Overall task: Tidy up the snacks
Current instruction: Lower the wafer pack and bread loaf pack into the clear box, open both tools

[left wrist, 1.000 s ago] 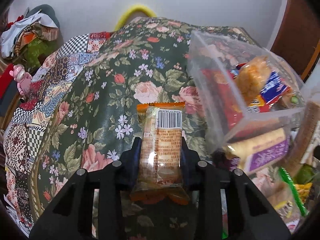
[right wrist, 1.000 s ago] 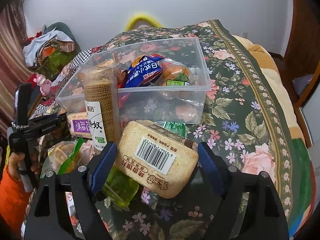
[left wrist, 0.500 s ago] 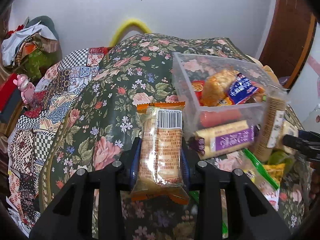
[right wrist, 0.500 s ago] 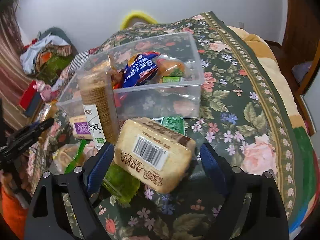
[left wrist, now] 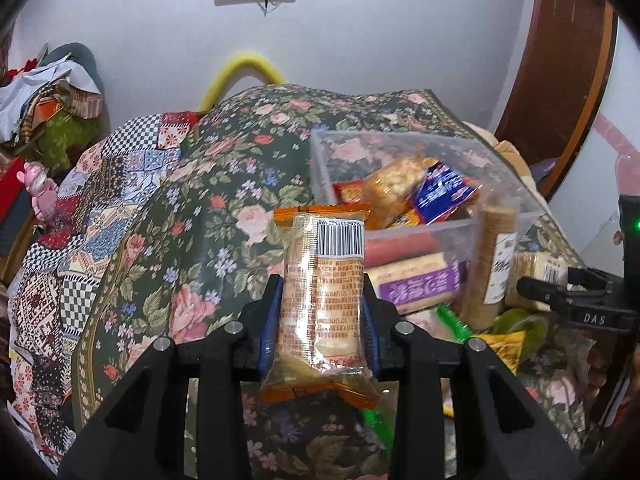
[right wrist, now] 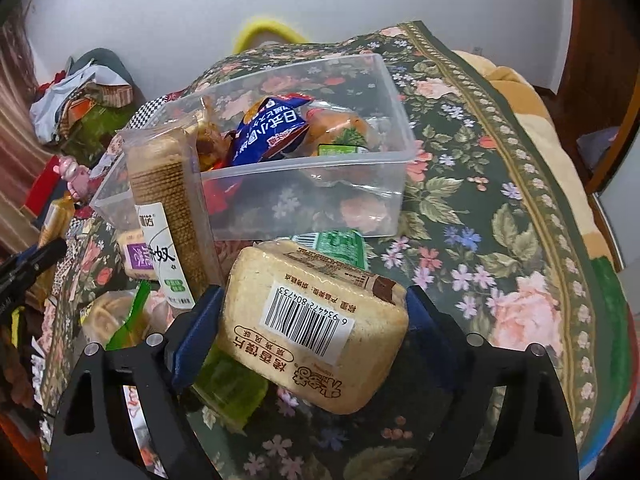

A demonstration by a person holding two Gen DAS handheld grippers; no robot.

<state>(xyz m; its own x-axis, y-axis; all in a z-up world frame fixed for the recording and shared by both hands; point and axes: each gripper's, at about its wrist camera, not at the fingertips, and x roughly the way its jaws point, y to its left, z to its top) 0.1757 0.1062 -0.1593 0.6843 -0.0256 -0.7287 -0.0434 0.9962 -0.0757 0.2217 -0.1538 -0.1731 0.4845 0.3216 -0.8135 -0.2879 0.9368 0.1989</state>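
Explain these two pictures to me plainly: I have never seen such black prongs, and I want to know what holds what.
No robot: a person holds a hand-held two-finger gripper in each hand, with a fisheye camera looking along the fingers. In the left wrist view, the left gripper is shut on an orange-ended wafer packet. In the right wrist view, the right gripper is shut on a tan rusk pack. Ahead, on a floral bedspread, stands a clear plastic bin already holding snacks. Outside it are a tall cracker sleeve, which leans on the bin, and loose packets.
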